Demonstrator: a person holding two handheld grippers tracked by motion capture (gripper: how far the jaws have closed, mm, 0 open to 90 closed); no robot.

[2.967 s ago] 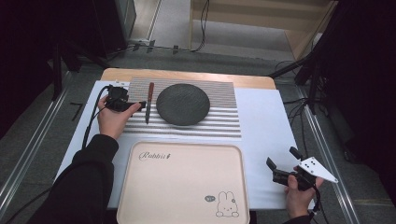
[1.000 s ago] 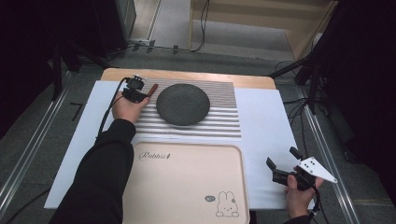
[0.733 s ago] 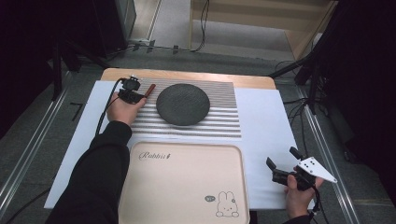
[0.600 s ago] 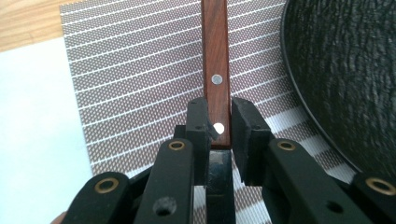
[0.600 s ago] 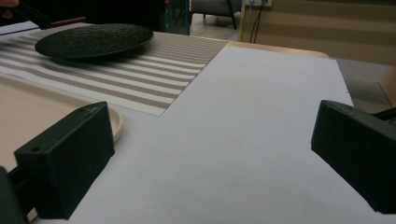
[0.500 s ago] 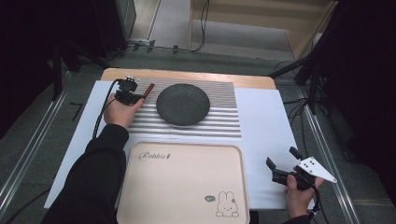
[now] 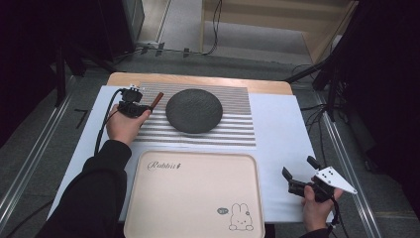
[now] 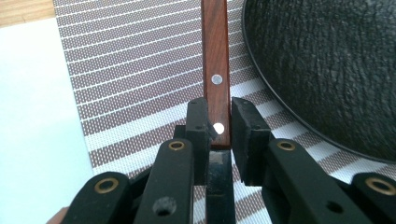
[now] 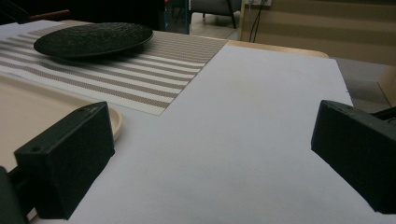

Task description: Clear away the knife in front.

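Observation:
My left gripper is at the striped mat's left edge, shut on a brown wooden utensil handle. In the left gripper view the jaws pinch the near end of that handle, which has two metal rivets and points away alongside the black plate. Whatever lies past the handle is hidden under the gripper. The round black plate sits on the mat just right of the handle. My right gripper stands open over the white sheet at the front right, with nothing between its jaws.
A brown-and-white striped mat lies at the back middle of the white sheet. A beige tray with a rabbit print lies at the front centre, its rim left of my right gripper. The wooden table edge runs behind the mat.
The utensil that lay on the mat three seconds ago is now in my left gripper. Over the last second the left hand drew it back and slightly left. The right gripper has not moved.

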